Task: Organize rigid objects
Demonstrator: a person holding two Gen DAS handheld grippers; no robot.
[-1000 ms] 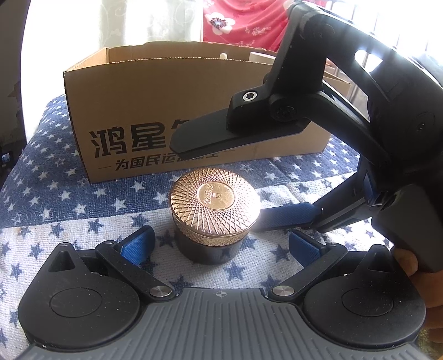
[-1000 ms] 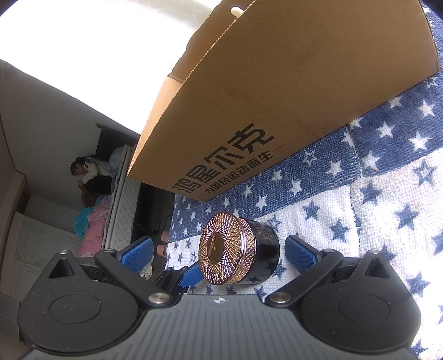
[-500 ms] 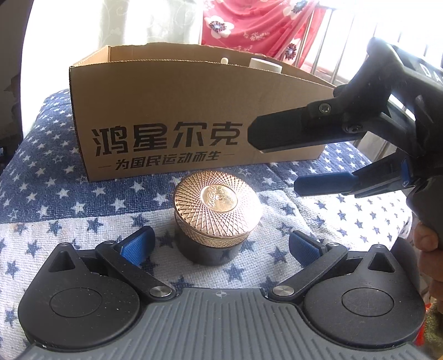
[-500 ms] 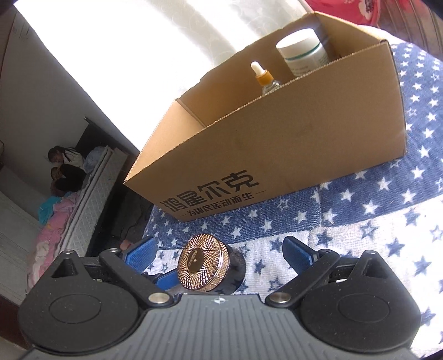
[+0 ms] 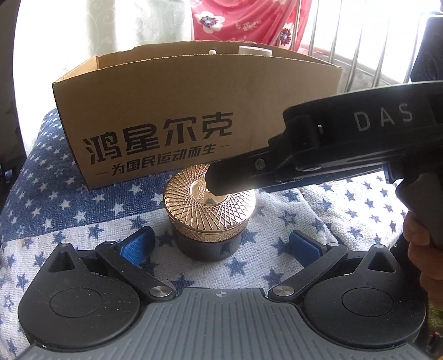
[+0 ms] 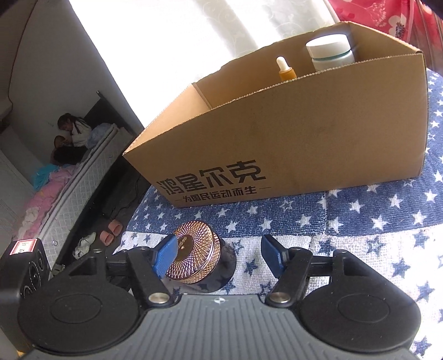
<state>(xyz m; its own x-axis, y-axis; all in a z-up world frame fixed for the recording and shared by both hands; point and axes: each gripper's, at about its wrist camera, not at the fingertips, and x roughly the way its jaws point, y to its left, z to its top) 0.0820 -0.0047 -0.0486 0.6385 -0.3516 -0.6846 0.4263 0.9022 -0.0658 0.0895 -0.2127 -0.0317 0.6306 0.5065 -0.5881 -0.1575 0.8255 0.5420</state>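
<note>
A black jar with a ribbed gold lid stands upright on the star-patterned cloth, in front of the cardboard box. My left gripper is open, its blue pads on either side of the jar and a little short of it. My right gripper is open above the jar, one finger lying across the lid in the left wrist view. The box holds a dropper bottle and a white bottle.
The blue and white star cloth covers the surface. Its left edge drops to the floor, where slippers lie beside a bed. A red flowered fabric and metal bars stand behind the box.
The right gripper drew back and up from the jar, then came back over it, one finger now across the lid. The left gripper has moved slightly closer. The jar has not moved.
</note>
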